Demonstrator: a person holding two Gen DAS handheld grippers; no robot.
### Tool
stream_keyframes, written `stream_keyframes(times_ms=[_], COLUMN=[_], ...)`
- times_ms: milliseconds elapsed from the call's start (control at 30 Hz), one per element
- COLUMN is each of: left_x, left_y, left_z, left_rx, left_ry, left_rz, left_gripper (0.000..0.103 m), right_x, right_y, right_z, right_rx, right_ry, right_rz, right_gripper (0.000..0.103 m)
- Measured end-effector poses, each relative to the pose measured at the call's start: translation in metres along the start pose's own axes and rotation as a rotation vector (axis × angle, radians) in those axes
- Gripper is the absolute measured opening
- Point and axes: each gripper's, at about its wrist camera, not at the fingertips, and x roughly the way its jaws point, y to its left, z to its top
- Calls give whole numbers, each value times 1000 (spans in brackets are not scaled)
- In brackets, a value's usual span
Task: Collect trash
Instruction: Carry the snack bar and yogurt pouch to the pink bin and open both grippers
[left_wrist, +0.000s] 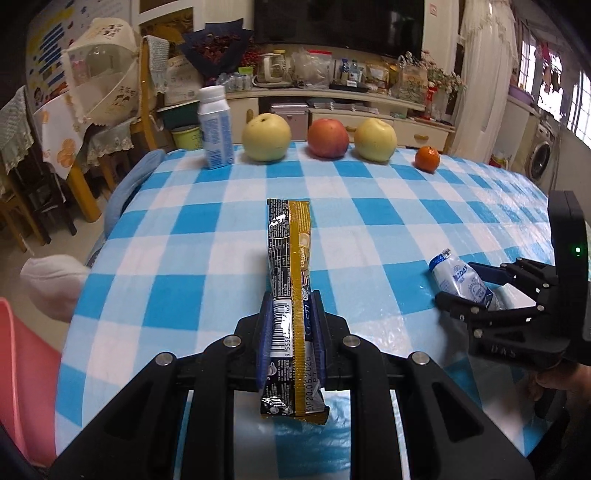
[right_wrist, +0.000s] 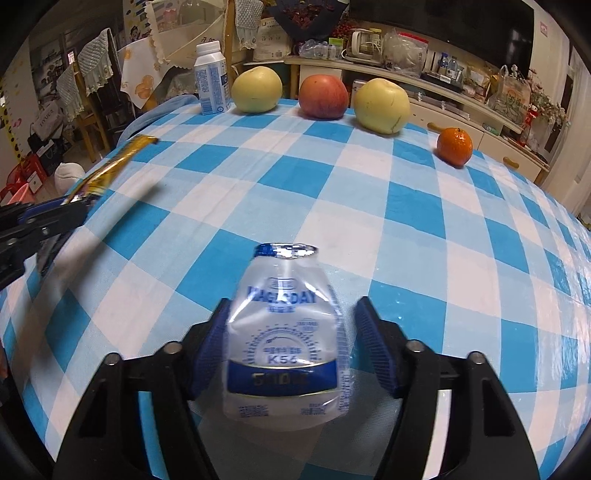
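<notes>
A: Covering the counter (right_wrist: 369, 192) is checked cloth; where is the milk pouch (right_wrist: 284, 339)?

B: Near edge, long axis pointing away, between the right gripper (right_wrist: 291, 347)'s half-open jaws, unpinched.

A: And the left gripper (left_wrist: 291, 332)?

B: Clamped on the coffee sachet (left_wrist: 290, 280).

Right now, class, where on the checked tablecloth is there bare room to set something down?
Free: the wide middle between the fruit row and the crumpled white-and-blue plastic pouch. Crowded: the far edge, with white milk bottle, yellow pears, red apple, small orange.
</notes>
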Motion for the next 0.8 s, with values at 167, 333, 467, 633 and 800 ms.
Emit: stream_keyframes(times_ms=[167, 333, 467, 633, 800], left_x=[-12, -18, -21, -29, -37], left_y=[12, 25, 30, 35, 41], left_z=[-10, -15, -16, -16, -16], left_rx=[-25, -45, -43, -39, -42], left_ry=[-15, -25, -37, -53, -71], left_rz=[14, 23, 37, 37, 36], left_gripper=[21, 21, 21, 21, 21], right_x=[-1, -6, -13, -24, -38], right_y=[1, 7, 14, 30, 45], right_z=[-1, -3, -4, -4, -4], right_rx=[3, 1, 1, -13, -15], right_ry=[-2, -18, -34, -61, -87], right_rz=[-4, -14, -7, -1, 27], right_gripper=[60, 59, 59, 59, 59])
